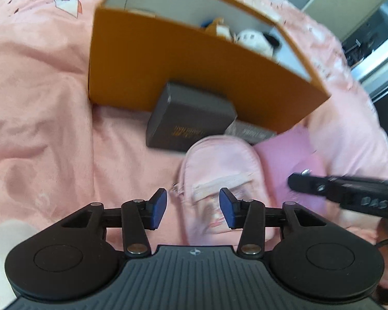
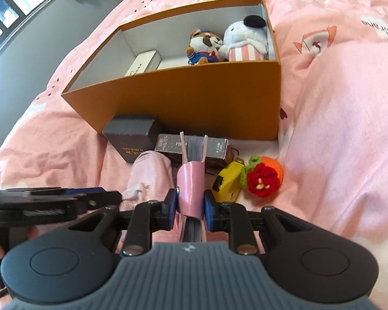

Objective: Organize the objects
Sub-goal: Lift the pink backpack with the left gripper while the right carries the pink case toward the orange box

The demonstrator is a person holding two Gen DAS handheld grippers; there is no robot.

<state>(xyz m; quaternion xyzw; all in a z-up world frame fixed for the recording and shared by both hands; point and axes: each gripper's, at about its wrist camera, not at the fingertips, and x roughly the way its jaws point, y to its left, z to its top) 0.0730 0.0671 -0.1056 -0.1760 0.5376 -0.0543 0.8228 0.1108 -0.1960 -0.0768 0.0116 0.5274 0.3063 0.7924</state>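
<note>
Orange box (image 2: 194, 95) held two plush toys (image 2: 227, 42), white case (image 2: 143, 63); right tool (image 2: 190, 204) clamped pink notebook (image 2: 190, 188), left tool (image 1: 192, 208) apart.

The orange box (image 1: 194, 77) hides its contents; pink pouch (image 1: 219, 175) blurred.

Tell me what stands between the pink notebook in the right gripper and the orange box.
The right gripper is shut on the pink notebook. Ahead, a grey carton and a dark box lie against the orange box's tall near wall. Lifting over that wall should clear them.
</note>
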